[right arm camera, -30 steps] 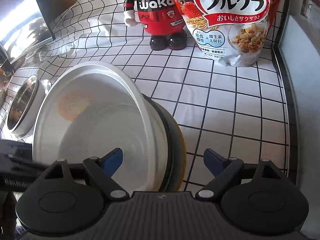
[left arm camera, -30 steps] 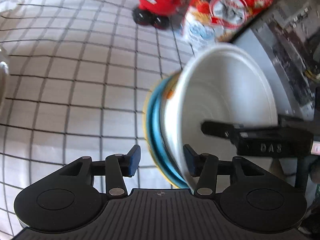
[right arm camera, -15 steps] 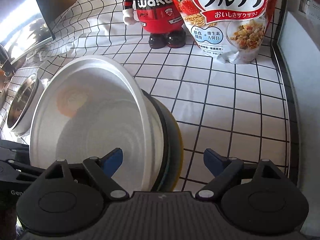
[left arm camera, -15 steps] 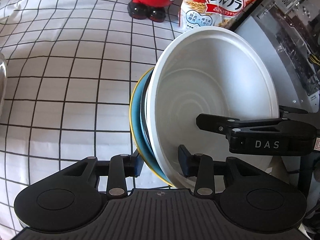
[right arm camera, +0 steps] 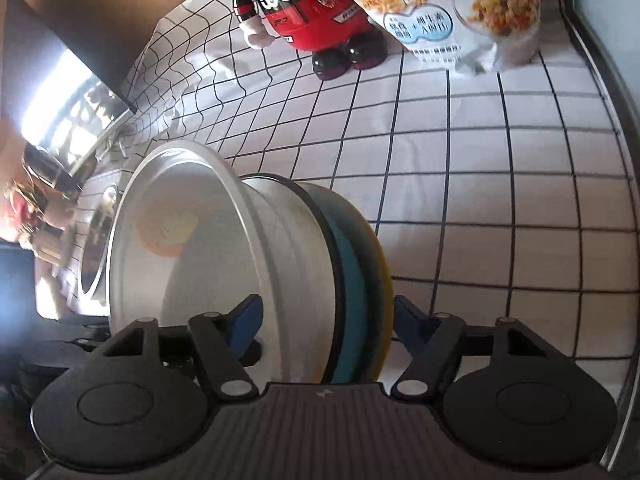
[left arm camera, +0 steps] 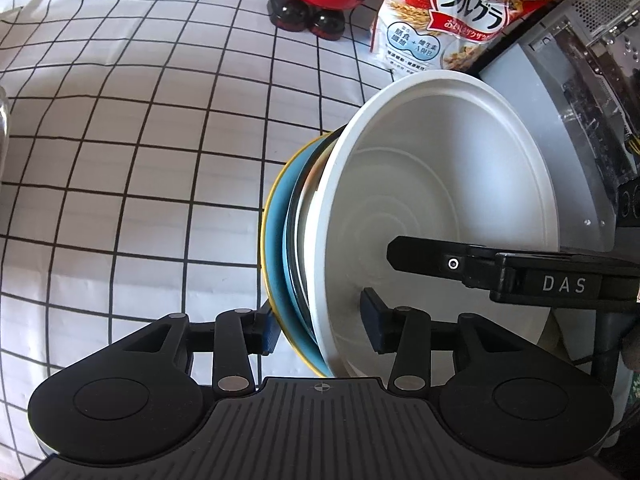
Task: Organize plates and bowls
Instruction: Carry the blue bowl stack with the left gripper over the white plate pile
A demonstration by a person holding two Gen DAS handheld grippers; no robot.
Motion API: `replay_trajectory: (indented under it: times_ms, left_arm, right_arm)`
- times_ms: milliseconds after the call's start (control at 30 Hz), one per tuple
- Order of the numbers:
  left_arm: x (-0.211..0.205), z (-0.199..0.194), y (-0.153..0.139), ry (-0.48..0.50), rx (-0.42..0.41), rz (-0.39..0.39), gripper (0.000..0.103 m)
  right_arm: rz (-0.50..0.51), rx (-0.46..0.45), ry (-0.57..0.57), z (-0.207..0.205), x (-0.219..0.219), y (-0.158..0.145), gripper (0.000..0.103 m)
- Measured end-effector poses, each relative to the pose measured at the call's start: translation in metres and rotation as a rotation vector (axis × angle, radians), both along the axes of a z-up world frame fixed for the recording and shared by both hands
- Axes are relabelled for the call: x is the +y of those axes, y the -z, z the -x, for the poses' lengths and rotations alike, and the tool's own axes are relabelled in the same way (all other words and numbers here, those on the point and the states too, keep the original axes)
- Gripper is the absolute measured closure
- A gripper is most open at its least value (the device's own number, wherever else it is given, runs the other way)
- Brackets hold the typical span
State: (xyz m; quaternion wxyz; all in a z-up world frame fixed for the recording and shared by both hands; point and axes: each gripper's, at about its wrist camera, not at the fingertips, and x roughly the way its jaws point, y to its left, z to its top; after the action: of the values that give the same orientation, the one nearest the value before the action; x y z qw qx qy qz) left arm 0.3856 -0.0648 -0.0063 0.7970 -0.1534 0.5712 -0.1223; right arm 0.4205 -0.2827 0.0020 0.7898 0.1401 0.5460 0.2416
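Note:
A stack stands on edge between my two grippers: a white bowl (left arm camera: 440, 208) nested on a black-rimmed plate, a blue plate (left arm camera: 278, 240) and a yellow-rimmed plate. My left gripper (left arm camera: 320, 326) is shut on the stack, one finger inside the bowl and one behind the yellow rim. My right gripper (right arm camera: 326, 320) is shut on the same stack, with the white bowl (right arm camera: 208, 248) on its left and the blue plate (right arm camera: 352, 280) and yellow plate on its right. The right gripper's finger (left arm camera: 440, 260) shows inside the bowl in the left wrist view.
A white cloth with a black grid (left arm camera: 140, 160) covers the counter. A red toy figure (right arm camera: 304, 12) and a cereal bag (right arm camera: 480, 12) stand at the back. A steel bowl (right arm camera: 96, 240) lies at the left. A grey appliance (left arm camera: 580, 100) borders the right side.
The stack has been tipped further onto its edge and lifted. My right gripper has closed onto it and rolled; my left gripper stays shut on it.

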Motion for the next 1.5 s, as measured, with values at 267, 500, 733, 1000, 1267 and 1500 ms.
replay_trajectory:
  times_ms: [267,500,733,1000,1267,1500]
  left_arm:
    - [0.003,-0.004,0.000,-0.012,0.033,0.007,0.058]
    - [0.005,-0.008,0.000,0.011,0.091,-0.001,0.059]
    - [0.006,-0.007,0.001,0.011,0.081,0.010,0.057]
    - [0.006,-0.007,0.000,-0.002,0.087,0.005,0.057]
    - [0.008,-0.008,0.000,0.005,0.089,0.014,0.058]
    - [0.010,-0.005,0.000,-0.004,0.078,0.024,0.060]
  right_arm:
    - [0.008,0.016,0.011,0.003,0.005,-0.003,0.036]
    - [0.056,0.018,-0.056,0.007,0.012,-0.004,0.039]
    - [0.003,0.038,-0.038,0.002,0.007,0.000,0.038]
    - [0.050,0.027,-0.043,0.006,0.012,-0.003,0.038]
    - [0.087,-0.001,-0.057,0.006,0.015,-0.006,0.038]
    - [0.149,-0.053,-0.095,0.006,0.020,-0.008,0.039]
